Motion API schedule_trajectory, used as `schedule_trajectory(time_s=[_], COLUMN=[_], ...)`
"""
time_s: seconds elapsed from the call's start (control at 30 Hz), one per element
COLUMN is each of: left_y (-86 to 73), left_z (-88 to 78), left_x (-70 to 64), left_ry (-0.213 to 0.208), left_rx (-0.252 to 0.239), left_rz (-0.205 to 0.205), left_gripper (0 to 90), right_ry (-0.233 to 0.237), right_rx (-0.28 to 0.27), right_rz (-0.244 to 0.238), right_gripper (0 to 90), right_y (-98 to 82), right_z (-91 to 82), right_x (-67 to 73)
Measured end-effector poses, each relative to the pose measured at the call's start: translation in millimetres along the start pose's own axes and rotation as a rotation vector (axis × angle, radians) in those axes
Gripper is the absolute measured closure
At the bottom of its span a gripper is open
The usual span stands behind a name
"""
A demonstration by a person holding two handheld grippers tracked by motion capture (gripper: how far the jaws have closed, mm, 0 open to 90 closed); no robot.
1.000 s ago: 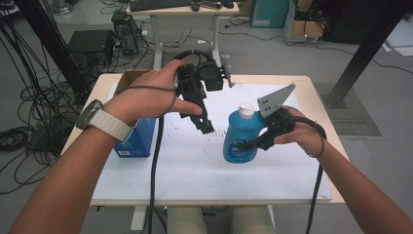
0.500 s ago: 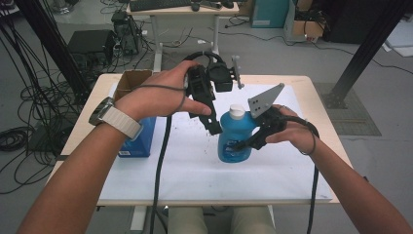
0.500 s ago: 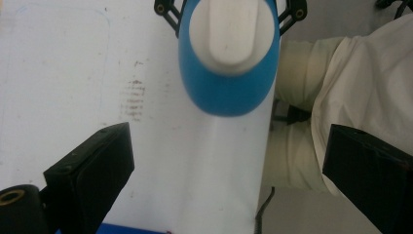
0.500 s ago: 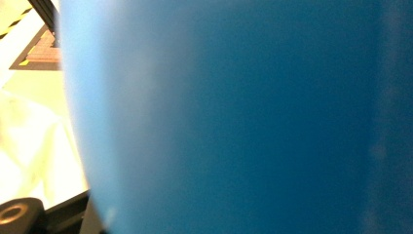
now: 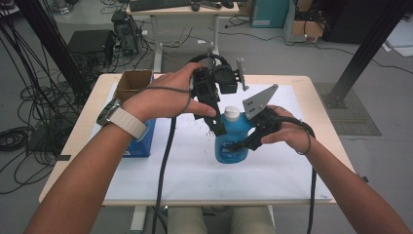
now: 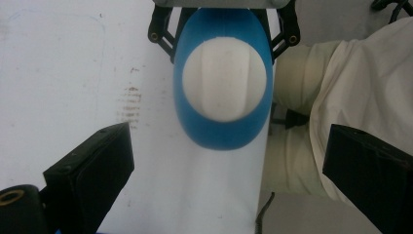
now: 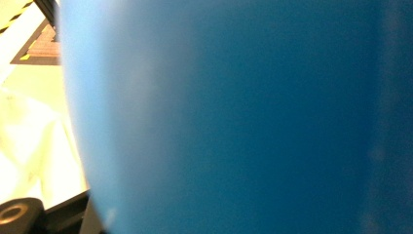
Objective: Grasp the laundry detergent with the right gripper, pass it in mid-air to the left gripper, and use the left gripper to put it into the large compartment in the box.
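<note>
A blue bottle (image 5: 229, 146) with a white cap (image 5: 232, 113) stands upright on the white sheet. My right gripper (image 5: 239, 142) comes in from the right and is shut on the bottle's body. In the right gripper view the bottle's blue wall (image 7: 243, 117) is pressed up close. My left gripper (image 5: 219, 127) hangs point-down just over the bottle's left shoulder. In the left gripper view the cap (image 6: 224, 80) lies straight below, and my left gripper (image 6: 226, 146) stands open, its jaws wide apart and touching nothing.
A white sheet (image 5: 195, 170) covers the wooden table (image 5: 321, 97). An open cardboard box (image 5: 132, 84) sits at the back left, with a blue box (image 5: 141, 144) in front of it under my left forearm. The person's pale trousers (image 6: 350, 97) show past the table's near edge.
My left gripper has edged to the right and now stands over the bottle's cap. The right gripper and the bottle have shifted slightly left.
</note>
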State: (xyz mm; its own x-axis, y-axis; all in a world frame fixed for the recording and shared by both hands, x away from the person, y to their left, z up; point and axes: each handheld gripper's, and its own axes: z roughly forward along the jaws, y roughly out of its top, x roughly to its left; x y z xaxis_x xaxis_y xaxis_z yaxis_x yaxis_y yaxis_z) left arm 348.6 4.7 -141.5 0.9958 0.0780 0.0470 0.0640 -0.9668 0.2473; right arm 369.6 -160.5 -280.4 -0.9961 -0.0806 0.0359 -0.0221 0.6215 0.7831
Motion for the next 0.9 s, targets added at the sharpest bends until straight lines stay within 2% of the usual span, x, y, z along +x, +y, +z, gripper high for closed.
schedule_trajectory(time_s=[0.07, 0.13, 0.43, 0.5, 0.87, 0.9], left_y=[0.2, 0.6, 1.8, 2.4, 4.7, 4.7], left_z=[1.3, 2.2, 5.5, 6.2, 11.1, 11.2], left_x=[-0.2, -0.5, -2.3, -2.5, -2.8, -2.7], left_ry=[-0.002, -0.006, -0.008, -0.002, -0.010, -0.010], left_rx=[-0.001, -0.001, -0.002, -0.001, 0.002, 0.003], left_rz=[0.000, 0.001, 0.009, 0.008, 0.011, 0.012], left_gripper=[4.8, 4.8, 4.9, 4.9, 6.0, 6.0], right_ry=[0.004, 0.008, 0.003, -0.020, -0.015, -0.008], right_rx=[0.009, 0.009, 0.016, 0.020, 0.024, 0.029], right_rz=[0.020, 0.020, 0.009, -0.011, -0.023, -0.013], right_gripper=[43.1, 43.1, 43.1, 43.1, 43.0, 43.0], right_y=[1.7, 3.3, 6.6, 6.1, 6.6, 6.8], right_z=[0.7, 2.0, 4.2, 6.0, 9.2, 8.7], right_x=[2.7, 3.7, 4.5, 3.6, 4.4, 5.5])
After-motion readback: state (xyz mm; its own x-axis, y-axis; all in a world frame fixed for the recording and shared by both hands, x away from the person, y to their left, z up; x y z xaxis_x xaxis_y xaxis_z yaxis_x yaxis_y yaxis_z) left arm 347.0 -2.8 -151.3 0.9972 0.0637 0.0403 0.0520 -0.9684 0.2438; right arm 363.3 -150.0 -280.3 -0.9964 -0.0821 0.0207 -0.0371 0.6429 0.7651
